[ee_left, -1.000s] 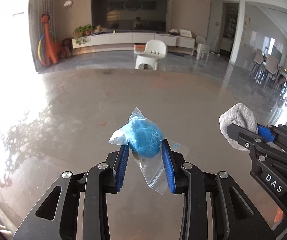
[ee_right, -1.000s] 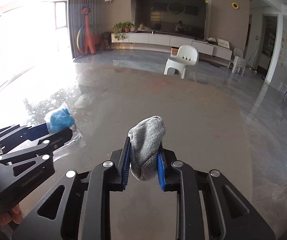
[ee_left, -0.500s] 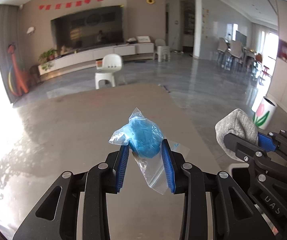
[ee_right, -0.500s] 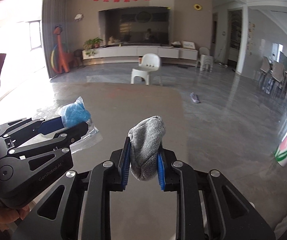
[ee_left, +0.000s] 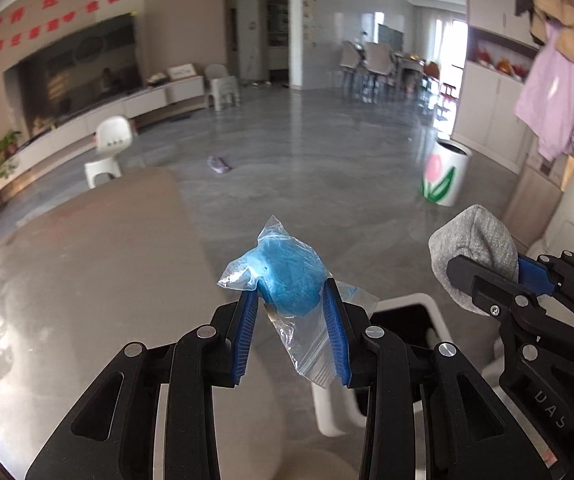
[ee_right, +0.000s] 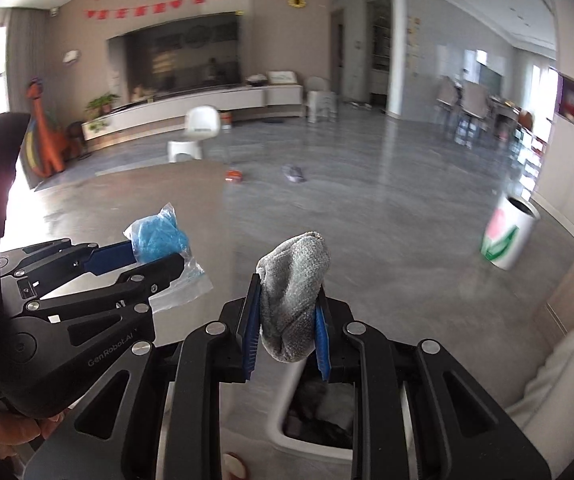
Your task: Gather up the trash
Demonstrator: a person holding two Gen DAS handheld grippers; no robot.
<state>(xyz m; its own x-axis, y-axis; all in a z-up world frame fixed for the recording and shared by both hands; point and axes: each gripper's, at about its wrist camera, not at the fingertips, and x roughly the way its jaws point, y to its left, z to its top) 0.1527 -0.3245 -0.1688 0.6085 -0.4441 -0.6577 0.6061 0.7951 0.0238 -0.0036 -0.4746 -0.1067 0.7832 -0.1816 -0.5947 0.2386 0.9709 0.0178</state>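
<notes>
Now your left claw (ee_left: pixel 291 312) is clamped on a clear plastic bag (ee_left: pixel 287 280) with a blue lump inside, the blue pads pressing the lump from both sides. The bag's long axis runs slanted: a crumpled corner points up and to the far left, while the flat, empty zip end hangs down toward the near right, past the right pad. Your right claw (ee_right: pixel 287 320) is narrowed onto a grey sock (ee_right: pixel 293 296), bunched into a wad whose long axis stands roughly upright between the pads, the rounded end rising above the fingertips and a shorter end bulging below them. Both items are held in the air, side by side, near the edge of the brown surface (ee_left: pixel 87 260). A white bin (ee_right: pixel 287 412) sits on the floor close beneath the claws; the right wrist view looks down into its dark opening and shows crumpled stuff already inside, which the left wrist view mostly hides behind the claw, giving only the bin's rim. The left wrist view alone shows purple clothing (ee_left: pixel 559 80) hanging at the far right. The right wrist view alone shows a small red item (ee_right: pixel 234 176) on the floor and your hand (ee_right: pixel 15 428) gripping the left tool. Both views show a tulip-painted bin (ee_left: pixel 445 174) farther off on the right.
</notes>
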